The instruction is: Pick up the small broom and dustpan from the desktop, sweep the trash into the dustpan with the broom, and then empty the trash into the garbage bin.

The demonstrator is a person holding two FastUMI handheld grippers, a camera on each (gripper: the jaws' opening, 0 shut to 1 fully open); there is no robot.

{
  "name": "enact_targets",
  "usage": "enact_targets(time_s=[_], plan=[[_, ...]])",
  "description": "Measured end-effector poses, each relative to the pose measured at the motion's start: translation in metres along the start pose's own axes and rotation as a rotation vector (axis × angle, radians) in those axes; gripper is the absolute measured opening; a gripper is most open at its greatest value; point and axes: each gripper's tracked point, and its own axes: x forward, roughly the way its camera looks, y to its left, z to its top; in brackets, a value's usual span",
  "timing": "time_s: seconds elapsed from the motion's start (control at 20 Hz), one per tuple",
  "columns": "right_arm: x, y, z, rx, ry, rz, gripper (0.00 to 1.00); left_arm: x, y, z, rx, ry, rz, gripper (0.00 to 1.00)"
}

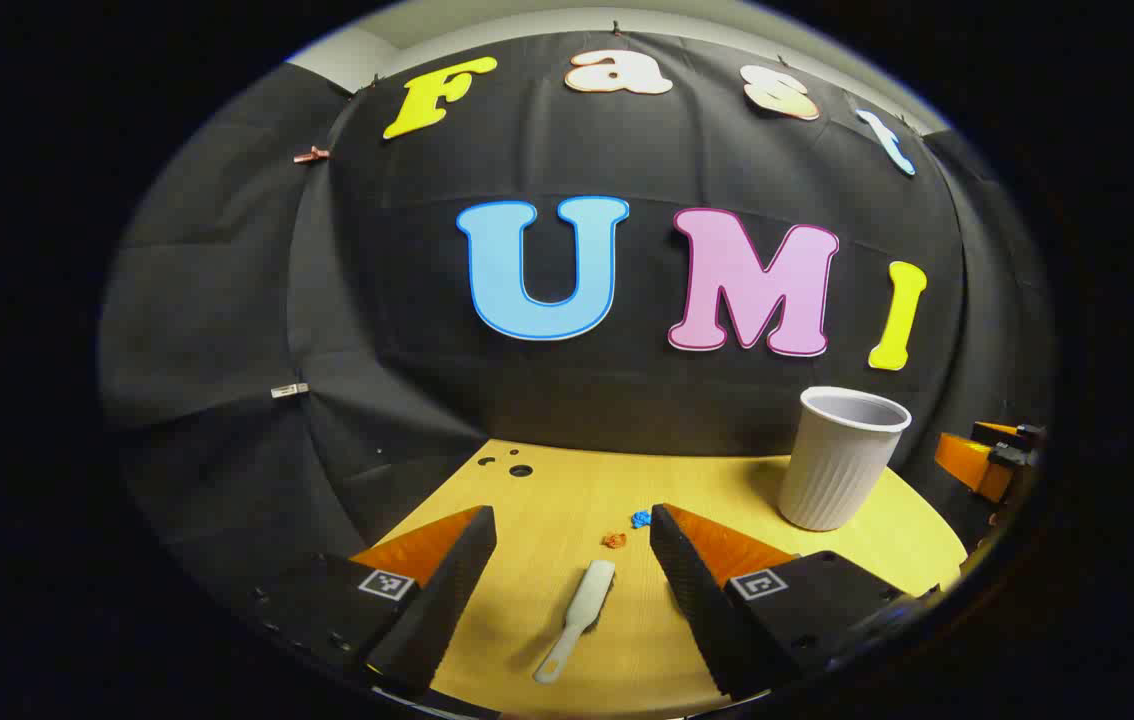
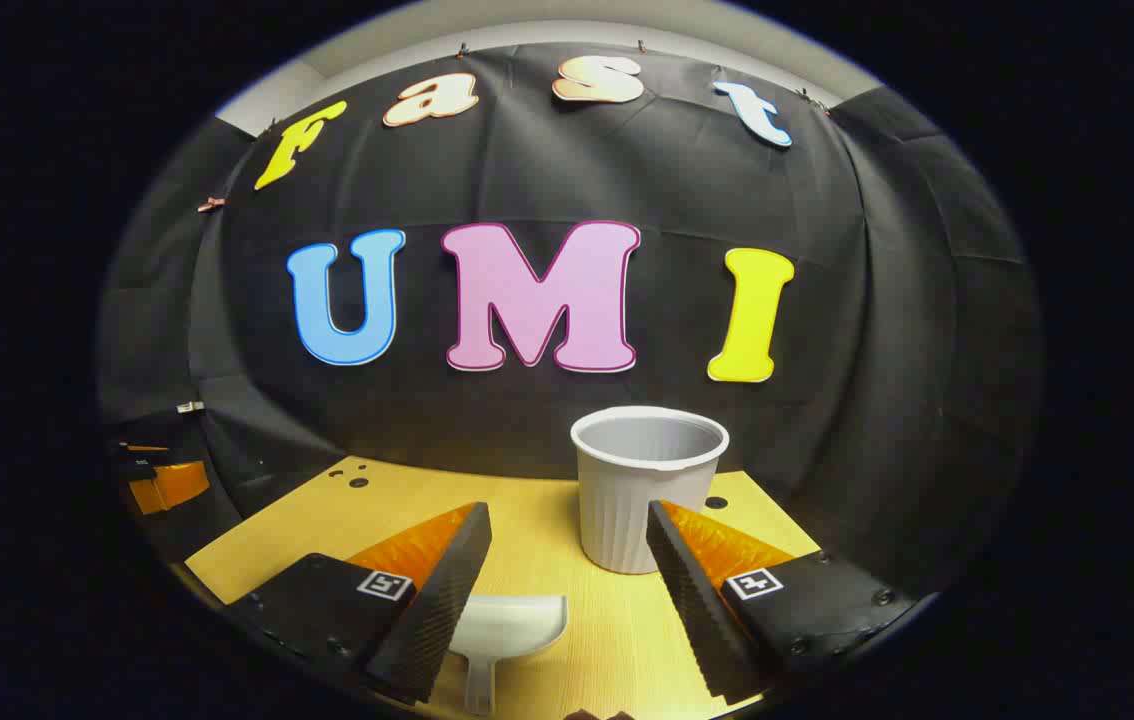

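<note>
Pick-up stage: left gripper (image 1: pixel 572 560) gapes above the broom (image 1: pixel 577 618), right gripper (image 2: pixel 567 560) gapes above the dustpan (image 2: pixel 507 625); both must descend onto handles.

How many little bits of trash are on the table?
2: an orange bit and a blue bit, close together on the table just past the broom. More could be hidden behind the left gripper.

**Gripper hardware**

The left gripper (image 1: pixel 572 570) has two wedge-shaped fingers with ribbed inner faces, set on blocky black housings. Each housing bears a small square black-and-white marker and round screw heads. The right gripper (image 2: pixel 567 570) has the same build: ribbed wedges, marker squares, screws along the housing edges.
</note>
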Motion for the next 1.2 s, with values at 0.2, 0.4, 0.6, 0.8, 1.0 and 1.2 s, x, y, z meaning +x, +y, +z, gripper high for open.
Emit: enact_targets(time_s=[0.2, 0.4, 0.6, 0.8, 1.0, 1.2], plan=[[0.001, 0.018, -0.015, 0.023, 0.064, 0.005, 0.98, 0.009, 0.01, -0.006, 0.018, 0.016, -0.031, 0.98], [-0.003, 0.03, -0.022, 0.02, 0.092, 0.0, 0.98, 0.013, 0.012, -0.026, 0.039, 0.061, -0.093, 0.99], [-0.006, 0.038, -0.032, 0.013, 0.121, -0.002, 0.98, 0.014, 0.011, -0.042, 0.037, 0.093, -0.139, 0.99], [-0.012, 0.053, -0.042, -0.003, 0.149, 0.017, 0.98, 0.02, 0.014, -0.056, 0.024, 0.13, -0.156, 0.99], [-0.011, 0.058, -0.048, -0.013, 0.176, 0.025, 0.98, 0.031, 0.017, -0.075, 0.047, 0.194, -0.173, 0.99], [-0.007, 0.058, -0.054, -0.016, 0.197, 0.022, 0.98, 0.042, 0.014, -0.105, 0.043, 0.297, -0.205, 0.99]])
